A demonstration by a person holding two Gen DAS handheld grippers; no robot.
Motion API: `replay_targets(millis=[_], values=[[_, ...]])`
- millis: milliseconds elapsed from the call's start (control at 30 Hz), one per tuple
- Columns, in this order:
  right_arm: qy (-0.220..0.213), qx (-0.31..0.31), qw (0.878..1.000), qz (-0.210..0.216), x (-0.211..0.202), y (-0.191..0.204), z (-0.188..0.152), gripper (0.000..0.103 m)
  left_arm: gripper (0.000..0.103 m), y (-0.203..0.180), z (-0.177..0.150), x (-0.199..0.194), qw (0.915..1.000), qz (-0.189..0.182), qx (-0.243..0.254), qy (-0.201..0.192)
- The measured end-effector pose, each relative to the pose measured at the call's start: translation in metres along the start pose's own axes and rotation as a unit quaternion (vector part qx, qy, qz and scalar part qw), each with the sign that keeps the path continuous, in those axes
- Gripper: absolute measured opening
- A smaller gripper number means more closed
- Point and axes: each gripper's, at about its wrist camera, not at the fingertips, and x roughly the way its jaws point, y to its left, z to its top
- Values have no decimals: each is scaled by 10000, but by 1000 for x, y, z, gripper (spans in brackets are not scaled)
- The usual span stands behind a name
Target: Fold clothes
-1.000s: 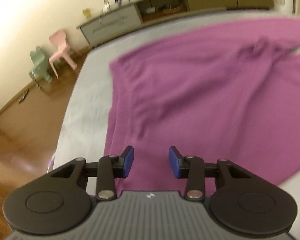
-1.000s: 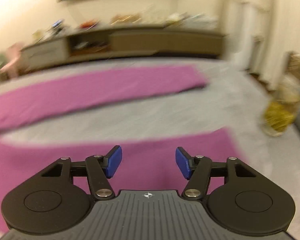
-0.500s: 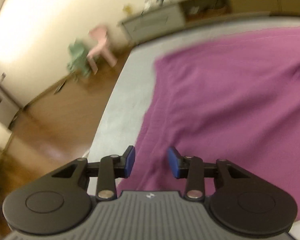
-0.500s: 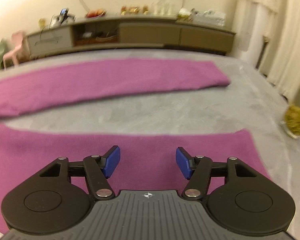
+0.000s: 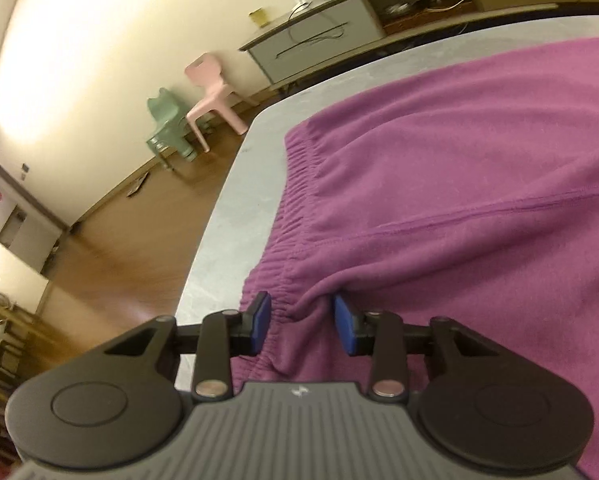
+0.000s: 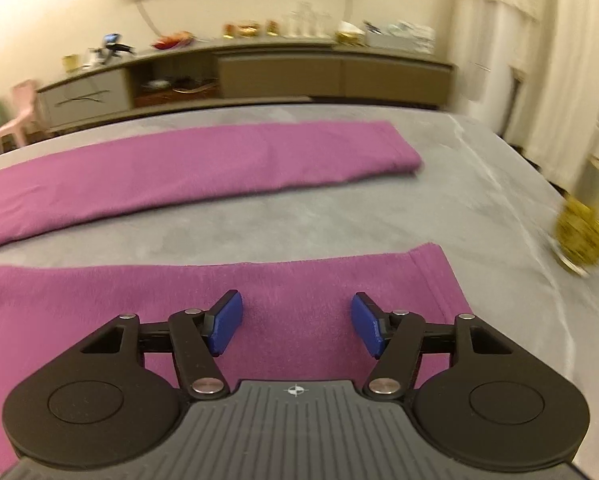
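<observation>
On the grey bed: a pair of purple trousers (image 5: pixel 459 184) lies spread flat, not yet folded at all
Waist end: the gathered waistband (image 5: pixel 295 200) sits near the left edge of the bed (image 5: pixel 235 208), with wooden floor beyond
Leg ends: the near leg (image 6: pixel 299 280) and the far leg (image 6: pixel 203 168) lie apart, a strip of bare grey cover between them — both stretch toward the right side
Left gripper (image 5: pixel 301 322): low over the near corner of the waistband, its jaws closing with a raised ridge of the fabric between the blue pads; the pads look just short of pressing on it
Right gripper (image 6: pixel 297 328): hangs over the near leg close to its hem (image 6: pixel 427 276), jaws apart, nothing between them but the flat cloth below
Done so far: the trousers look laid out and fairly smooth; no fold shows
Left to do: likely pinch the near side at waist and hem, carry it over onto the far leg, then fold lengthwise — all of that is ahead, by my reading
Watch for: the right jaws hold no cloth, so a lift now would raise only the waist end
Background: a long sideboard (image 6: pixel 259 76) and two small chairs (image 5: pixel 195 112) stand well clear
</observation>
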Motion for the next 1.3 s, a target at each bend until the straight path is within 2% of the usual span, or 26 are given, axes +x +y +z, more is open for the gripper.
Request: replay_targets(millis=[133,300,400,467,533,600,633,667,767,833,900,933,1033,1100,1133,1233,1300], values=[[-46,217,9997,-97,-10,-5,8,60,31,9,-1,-26,9985,-500,-147,-158],[62,247,9994,-237,-9,-22,-2,61,31,32,-28,-14,9975,-675,-170,145],[97,242,9994,-217,-10,-23,-1,62,31,47,-40,-31,9944,-1033,-218,-44],[82,175,9995,-245,-7,-22,1,63,31,48,-51,-35,9924,-1229,-70,-70],[95,153,9995,-259,0,-20,6,64,32,48,-63,-28,9925,-1217,87,-16],[71,108,9996,-270,9,-16,13,64,32,55,-67,-23,9934,-1143,16,-13],[41,81,9996,-271,12,-15,15,65,32,58,-68,-19,9950,-994,-27,23],[6,65,9996,-281,16,-15,18,65,37,59,-68,-16,9969,-791,-29,32],[-28,110,9995,-287,25,-17,24,73,38,64,-66,-14,9979,-630,-131,85],[38,152,9995,-261,25,-21,27,76,38,59,-61,-19,9986,-511,-32,138],[141,201,9994,-250,23,-25,30,75,37,55,-53,-31,9990,-438,-25,24],[179,314,9989,-313,18,-28,34,70,37,56,-46,-41,9981,-564,-173,-170],[-419,573,9972,-234,-11,-28,65,71,37,61,-22,-65,9876,-1191,-776,-670],[-467,478,9977,-92,-5,-18,90,75,37,60,-6,-73,9766,-1618,-1153,-829],[-327,357,9988,12,8,-12,102,79,37,59,1,-74,9711,-1806,-1315,-842],[86,78,9999,64,64,13,137,80,37,54,15,-65,9543,-2328,-1733,-716],[324,-85,9986,412,94,40,156,80,37,50,20,-53,9450,-2579,-1927,-584]])
